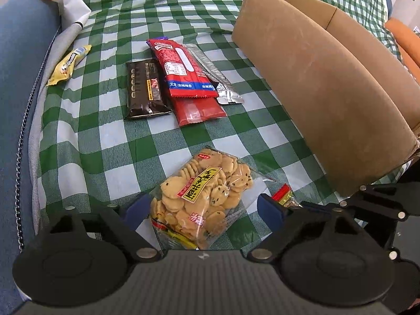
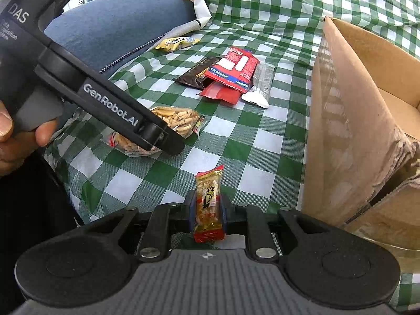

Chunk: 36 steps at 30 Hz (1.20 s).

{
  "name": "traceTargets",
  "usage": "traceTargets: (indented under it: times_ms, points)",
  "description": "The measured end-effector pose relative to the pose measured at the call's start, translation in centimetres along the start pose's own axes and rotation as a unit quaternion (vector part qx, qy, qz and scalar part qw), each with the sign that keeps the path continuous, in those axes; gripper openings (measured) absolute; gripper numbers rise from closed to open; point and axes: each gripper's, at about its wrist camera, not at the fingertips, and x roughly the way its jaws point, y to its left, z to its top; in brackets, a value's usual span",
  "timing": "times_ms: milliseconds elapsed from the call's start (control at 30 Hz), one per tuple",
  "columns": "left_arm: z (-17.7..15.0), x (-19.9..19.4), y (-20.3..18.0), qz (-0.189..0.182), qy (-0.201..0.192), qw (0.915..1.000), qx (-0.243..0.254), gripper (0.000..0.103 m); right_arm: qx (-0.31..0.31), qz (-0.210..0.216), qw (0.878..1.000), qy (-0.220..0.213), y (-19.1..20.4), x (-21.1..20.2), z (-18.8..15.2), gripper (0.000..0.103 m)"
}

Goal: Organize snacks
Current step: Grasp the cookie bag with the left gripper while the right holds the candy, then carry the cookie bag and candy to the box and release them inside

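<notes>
My left gripper [image 1: 203,210] is open, its blue-padded fingers either side of a clear bag of small round biscuits [image 1: 202,197] that lies on the green checked cloth. My right gripper [image 2: 208,210] is shut on a small red-and-gold snack bar [image 2: 208,202], held just above the cloth. The biscuit bag also shows in the right wrist view [image 2: 162,128], partly hidden by the left gripper's body [image 2: 110,107]. A brown cardboard box [image 1: 328,86] stands open to the right, also seen in the right wrist view [image 2: 349,120].
A pile of snacks lies further back: a dark brown packet [image 1: 144,92], two red packets [image 1: 183,73] and a silver packet [image 1: 223,84]. A yellow bar [image 1: 69,64] lies at the left edge by a blue cushion [image 1: 18,78]. White paper bag [image 1: 68,2] at back left.
</notes>
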Motion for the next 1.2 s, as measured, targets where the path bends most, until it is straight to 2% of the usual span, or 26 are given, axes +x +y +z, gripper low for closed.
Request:
traceTargets:
  times_ms: [67,167,200,367,667,800,900,1033,1200]
  points:
    - [0.0,-0.1,0.0,0.006,-0.004,1.0000,-0.002,0.083,0.000,0.000,1.000,-0.002,-0.1,-0.2,0.0,0.019]
    - [-0.1,-0.4,0.1,0.004,-0.013,0.9999,-0.004,0.068,0.003,-0.003,1.000,-0.004,-0.1,-0.3,0.0,0.019]
    - [-0.1,-0.5,0.1,0.002,-0.015,0.9999,-0.005,0.051,0.004,-0.004,1.000,-0.004,-0.1,-0.3,0.0,0.019]
    - [-0.1,-1.0,1.1,-0.017,-0.023,0.9989,-0.038,0.050,0.005,-0.005,1.000,-0.005,-0.1,-0.3,0.0,0.019]
    - [-0.2,-1.9,2.9,-0.016,-0.048,0.9942,-0.094,0.049,0.008,-0.008,1.000,-0.007,-0.1,-0.2,0.1,0.019]
    - [-0.1,-1.2,3.1,-0.015,-0.020,0.9947,-0.100,0.052,0.006,-0.008,1.000,-0.005,-0.1,0.0,0.0,0.019]
    - [0.0,-0.7,2.8,-0.007,-0.007,0.9960,-0.088,0.063,0.004,-0.007,1.000,0.001,0.0,0.2,0.0,0.019]
    - [0.0,0.3,2.2,0.004,0.021,0.9970,-0.075,0.066,0.005,-0.008,1.000,0.005,-0.1,0.3,-0.1,0.020]
    - [-0.1,0.4,2.1,0.006,0.022,0.9973,-0.070,0.065,0.004,-0.008,1.000,0.006,-0.3,0.3,-0.2,0.020]
